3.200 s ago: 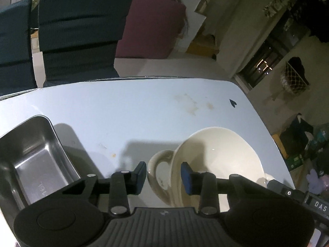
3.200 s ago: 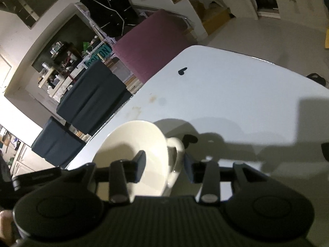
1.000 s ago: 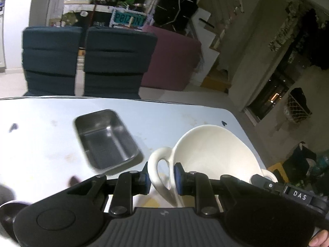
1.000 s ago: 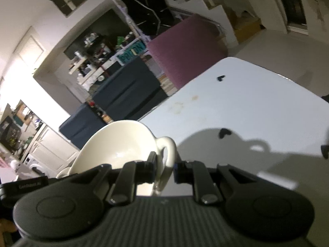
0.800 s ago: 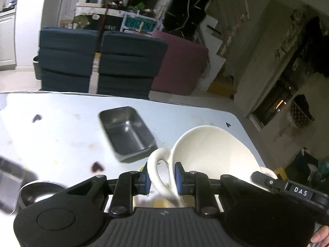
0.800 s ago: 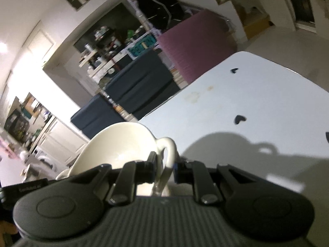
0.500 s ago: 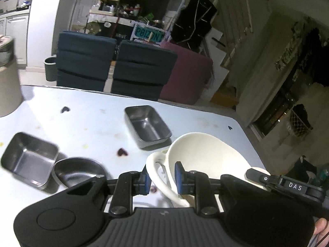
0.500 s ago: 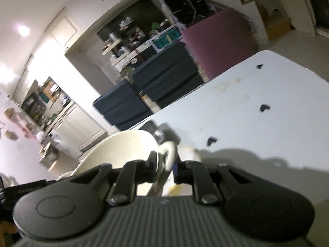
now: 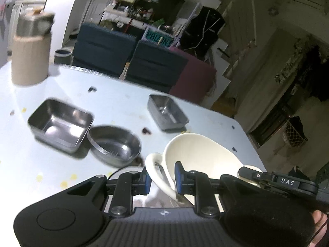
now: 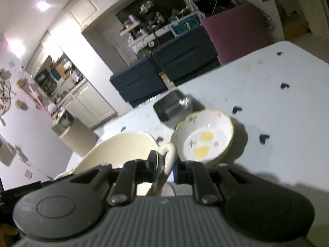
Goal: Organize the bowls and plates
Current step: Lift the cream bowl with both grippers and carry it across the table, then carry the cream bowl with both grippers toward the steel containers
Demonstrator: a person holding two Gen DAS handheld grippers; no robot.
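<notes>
A large cream bowl [image 9: 197, 154] with two loop handles hangs above the pale table [image 9: 107, 103]. My left gripper [image 9: 162, 178] is shut on its left handle [image 9: 156, 168]. In the right wrist view the same cream bowl [image 10: 123, 148] shows, and my right gripper [image 10: 165, 167] is shut on its other handle [image 10: 169, 154]. A round steel bowl [image 9: 115, 144] and two rectangular steel tins [image 9: 59, 123] [image 9: 166, 114] sit on the table ahead. A scalloped white bowl [image 10: 205, 138] painted with lemons rests just past my right gripper.
A beige canister with a steel lid [image 9: 30, 49] stands at the table's far left corner. Dark blue chairs [image 9: 131, 61] and a maroon one [image 9: 193, 78] line the far edge. Small dark heart marks [image 10: 284, 85] and stains dot the tabletop. A hand [image 9: 318, 222] holds the right gripper's handle.
Both grippers have carried the cream bowl sideways along the table. The round steel bowl, a second tin, the canister and the lemon bowl have come into view. The grips are unchanged.
</notes>
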